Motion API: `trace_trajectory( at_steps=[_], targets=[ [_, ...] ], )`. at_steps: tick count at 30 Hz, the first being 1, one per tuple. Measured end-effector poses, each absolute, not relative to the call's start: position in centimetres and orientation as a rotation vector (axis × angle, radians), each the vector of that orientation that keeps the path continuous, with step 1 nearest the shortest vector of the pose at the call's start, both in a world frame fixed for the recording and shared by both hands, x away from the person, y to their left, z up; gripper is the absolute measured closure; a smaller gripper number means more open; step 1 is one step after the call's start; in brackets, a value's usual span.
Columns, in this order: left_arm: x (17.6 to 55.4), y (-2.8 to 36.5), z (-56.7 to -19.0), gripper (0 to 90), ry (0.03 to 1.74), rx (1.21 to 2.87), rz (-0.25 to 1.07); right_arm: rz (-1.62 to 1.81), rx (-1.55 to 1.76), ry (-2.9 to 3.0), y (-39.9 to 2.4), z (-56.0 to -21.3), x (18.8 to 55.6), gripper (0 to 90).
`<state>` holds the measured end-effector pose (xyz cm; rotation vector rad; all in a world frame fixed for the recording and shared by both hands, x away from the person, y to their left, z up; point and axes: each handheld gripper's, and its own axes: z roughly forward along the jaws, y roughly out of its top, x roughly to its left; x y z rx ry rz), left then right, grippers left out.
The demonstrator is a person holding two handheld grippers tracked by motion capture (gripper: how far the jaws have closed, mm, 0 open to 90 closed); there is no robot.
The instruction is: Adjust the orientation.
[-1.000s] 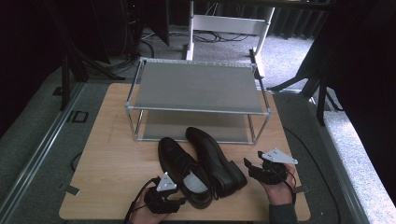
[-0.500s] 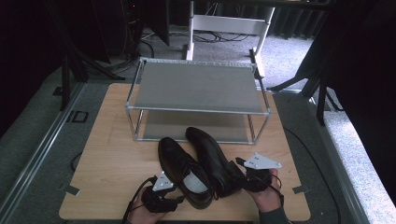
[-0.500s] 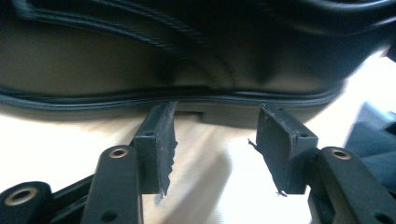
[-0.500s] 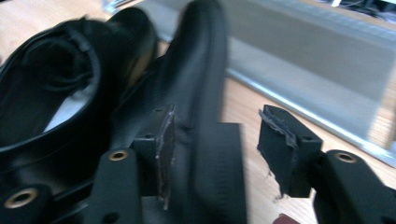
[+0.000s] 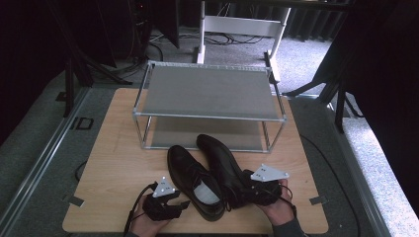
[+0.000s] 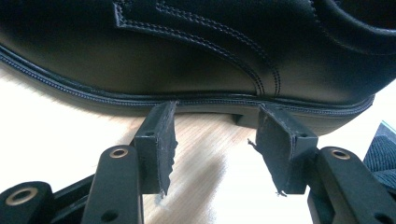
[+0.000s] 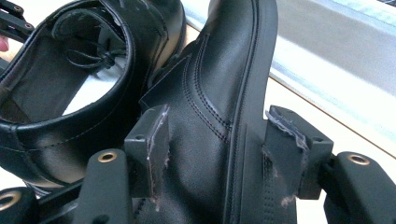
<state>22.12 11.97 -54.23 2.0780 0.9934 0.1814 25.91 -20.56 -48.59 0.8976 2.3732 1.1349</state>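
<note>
Black shoe (image 7: 219, 116) between hand-held gripper (image 7: 215, 140) jaws

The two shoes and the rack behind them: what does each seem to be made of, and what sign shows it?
Shoes: probably smooth black leather, judging by the sheen and stitched seams.
Rack: silvery metal tubes; the grey shelves look like mesh or fabric, hard to tell.

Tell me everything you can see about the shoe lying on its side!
The tipped shoe is shiny black leather with neat stitched seams and a dark sole. It lies on its side on the wooden table, toe toward the metal rack, leaning against the upright shoe. The right gripper has its jaws around the heel end, one on the leather, one by the sole.
</note>
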Motion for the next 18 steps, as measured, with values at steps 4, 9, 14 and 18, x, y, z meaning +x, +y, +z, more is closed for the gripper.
trace_trajectory(
  at_steps=[4, 9, 14, 18],
  targets=[
    [22.1, 11.8, -54.2, 47.5, 0.991, 2.080, 0.186, 1.158, 0.940, 2.376, -21.0, -48.5, 26.4, 40.8],
    [22.2, 11.9, -54.3, 47.4, 0.999, 2.076, 0.187, 1.142, 0.960, 2.365, -21.2, -48.4, 26.9, 39.1],
    [22.3, 12.0, -54.3, 47.4, 1.004, 2.078, 0.189, 1.141, 0.976, 2.358, -21.4, -48.4, 27.3, 38.6],
    [22.3, 11.9, -54.4, 47.4, 1.004, 2.081, 0.188, 1.159, 1.015, 2.346, -21.9, -48.5, 27.8, 36.7]
  ],
)
